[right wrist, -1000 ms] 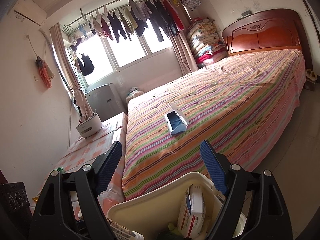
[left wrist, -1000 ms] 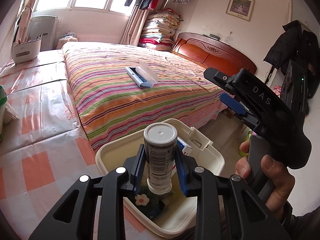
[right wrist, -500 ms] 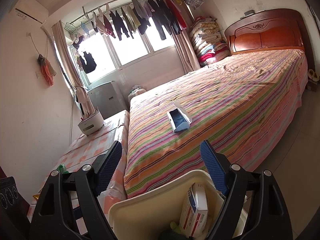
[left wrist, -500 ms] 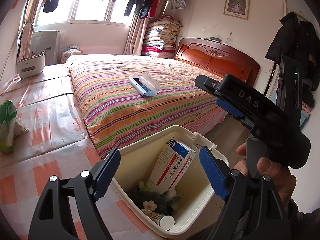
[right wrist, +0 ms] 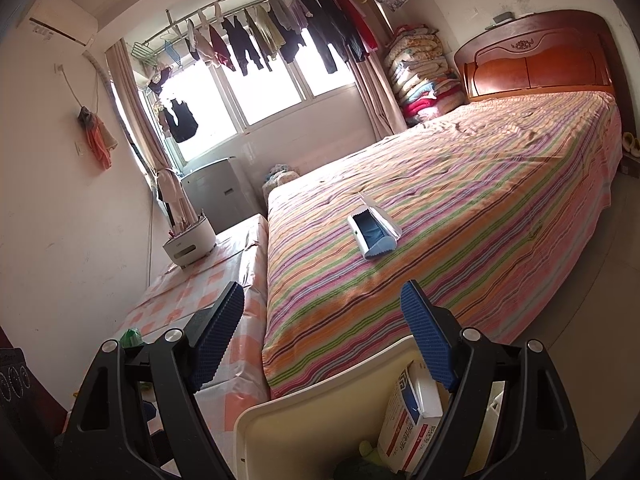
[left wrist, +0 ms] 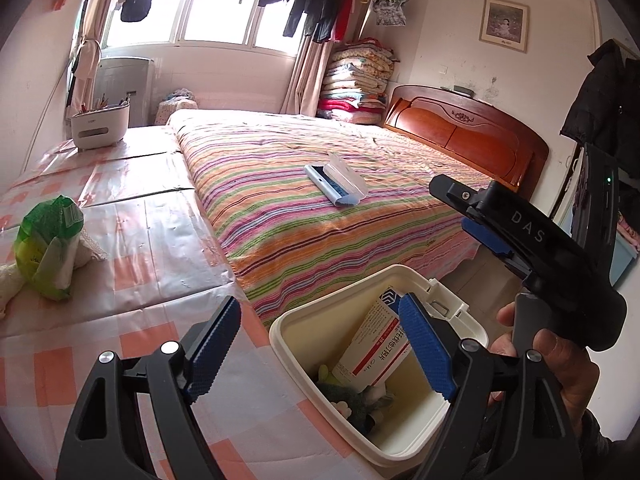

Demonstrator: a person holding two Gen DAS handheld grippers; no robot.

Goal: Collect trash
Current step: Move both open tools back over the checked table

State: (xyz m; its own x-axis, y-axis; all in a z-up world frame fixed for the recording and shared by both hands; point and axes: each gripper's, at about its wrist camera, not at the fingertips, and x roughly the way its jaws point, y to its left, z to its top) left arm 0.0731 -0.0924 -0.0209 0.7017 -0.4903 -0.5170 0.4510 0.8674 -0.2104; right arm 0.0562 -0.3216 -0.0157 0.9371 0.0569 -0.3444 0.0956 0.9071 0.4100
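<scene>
Crinkling easily, the light green bag (left wrist: pixel 48 240) on the desk (left wrist: pixel 152 240) wants a pinch at its bunched top; both jaws stand wide and empty.

A striped bed (left wrist: pixel 320 216) carries a blue-and-white case (left wrist: pixel 335 184) mid-mattress. Left, the checked tablecloth surface (left wrist: pixel 132 248) bears a green bag (left wrist: pixel 48 252) near and a white organiser (left wrist: pixel 100 126) far.

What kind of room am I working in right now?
Most likely a lived-in home bedroom: a bed with a striped cover and a wooden headboard, folded quilts stacked beside the window, and laundry hanging on a rail above it.
</scene>
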